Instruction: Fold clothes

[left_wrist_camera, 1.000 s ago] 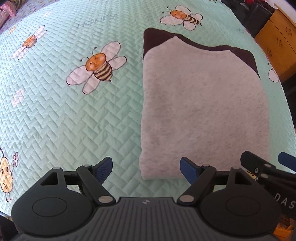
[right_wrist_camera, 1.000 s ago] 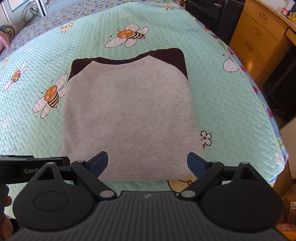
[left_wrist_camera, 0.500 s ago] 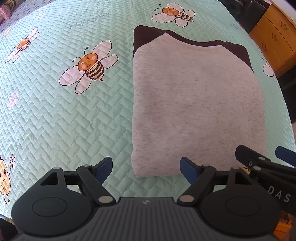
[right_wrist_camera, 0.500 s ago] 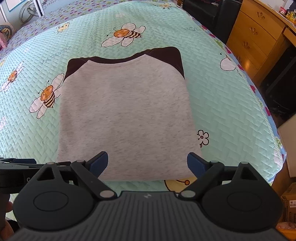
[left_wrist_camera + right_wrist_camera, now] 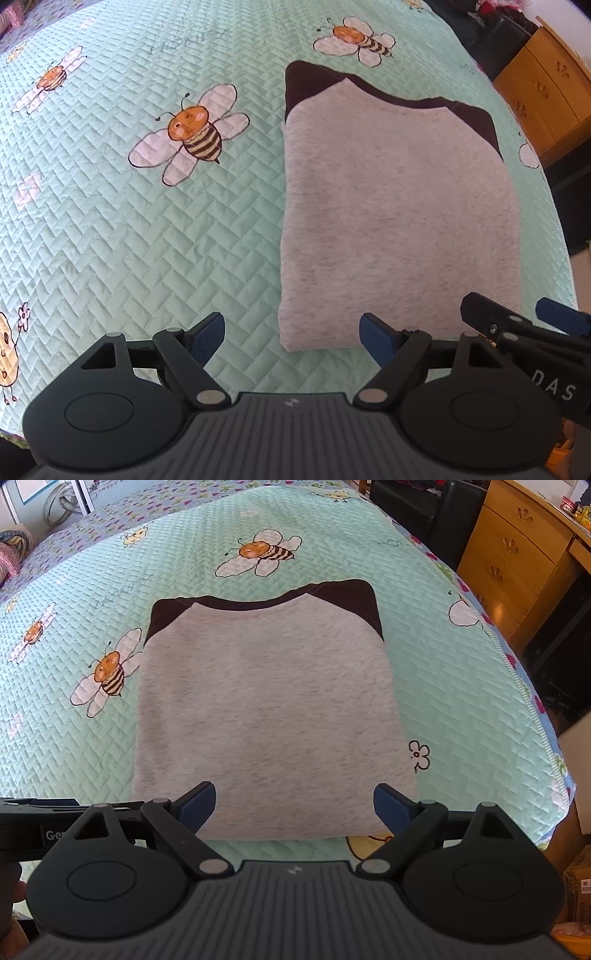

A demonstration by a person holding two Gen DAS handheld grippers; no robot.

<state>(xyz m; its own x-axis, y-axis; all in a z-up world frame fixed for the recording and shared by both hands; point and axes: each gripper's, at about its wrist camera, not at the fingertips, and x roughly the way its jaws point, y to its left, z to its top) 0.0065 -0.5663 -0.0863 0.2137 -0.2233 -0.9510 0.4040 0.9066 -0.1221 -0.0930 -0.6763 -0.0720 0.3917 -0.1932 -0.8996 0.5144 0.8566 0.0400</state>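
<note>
A grey sweatshirt (image 5: 266, 709) with dark shoulders and collar lies folded into a neat rectangle on the mint quilted bedspread (image 5: 461, 701). In the left wrist view the same sweatshirt (image 5: 399, 206) fills the right half. My left gripper (image 5: 293, 338) hangs open above the garment's near left corner, nothing between its blue pads. My right gripper (image 5: 295, 805) is open above the near edge of the sweatshirt, its pads apart over the fabric without pinching it. The right gripper's arm shows at the right of the left wrist view (image 5: 517, 332).
Bee prints (image 5: 192, 133) dot the bedspread (image 5: 110, 221). A wooden chest of drawers (image 5: 517, 557) stands by the bed's right side, with a dark chair (image 5: 424, 506) behind it. The bed's right edge (image 5: 554, 768) drops off near the sweatshirt. A cardboard box (image 5: 576, 886) sits on the floor.
Both views shift only slightly over the sweatshirt; the garment lies as before and both grippers stay open.
</note>
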